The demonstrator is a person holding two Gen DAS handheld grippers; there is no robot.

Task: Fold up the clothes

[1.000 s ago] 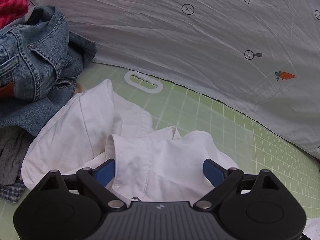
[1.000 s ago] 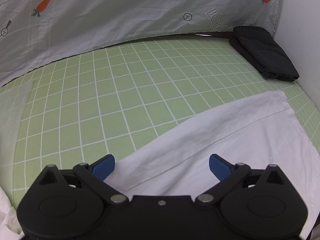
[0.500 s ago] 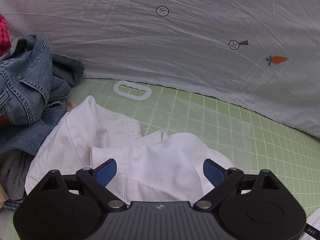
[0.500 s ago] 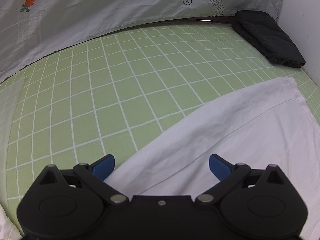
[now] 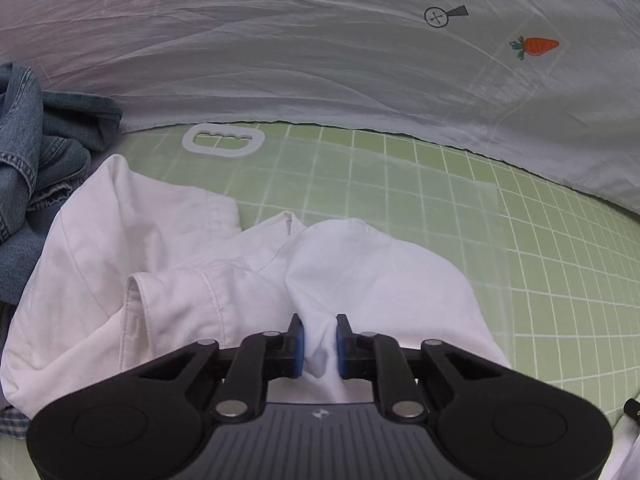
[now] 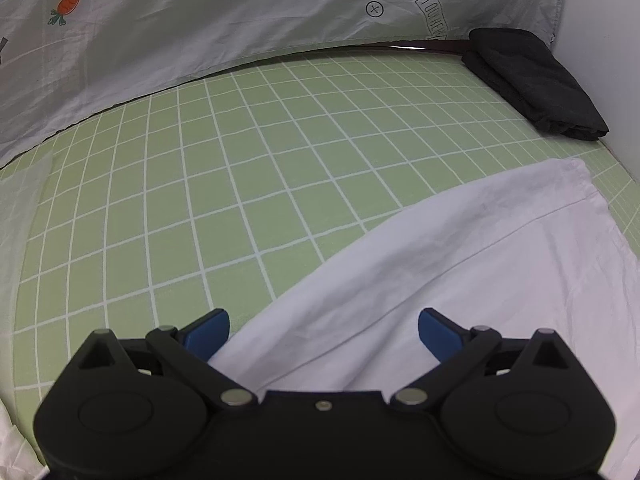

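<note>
A crumpled white shirt (image 5: 172, 264) lies on the green grid mat (image 5: 400, 184), its collar and cuff bunched at the near left. My left gripper (image 5: 320, 344) has closed on a pinched fold of that shirt, and the blue pads press the cloth from both sides. In the right wrist view the shirt's flat part (image 6: 460, 264) stretches from the near edge to the right. My right gripper (image 6: 324, 328) is open just above it, blue pads wide apart with the cloth's edge lying between them untouched.
A heap of denim clothes (image 5: 36, 148) sits at the left of the mat. A white plastic handle ring (image 5: 222, 142) lies near the back. A carrot-print sheet (image 5: 360, 48) hangs behind. A folded black garment (image 6: 532, 84) rests at the far right corner by a white wall.
My left gripper dropped onto the white shirt and its jaws went from wide open to shut on a fold. The right gripper stayed open and nearly still.
</note>
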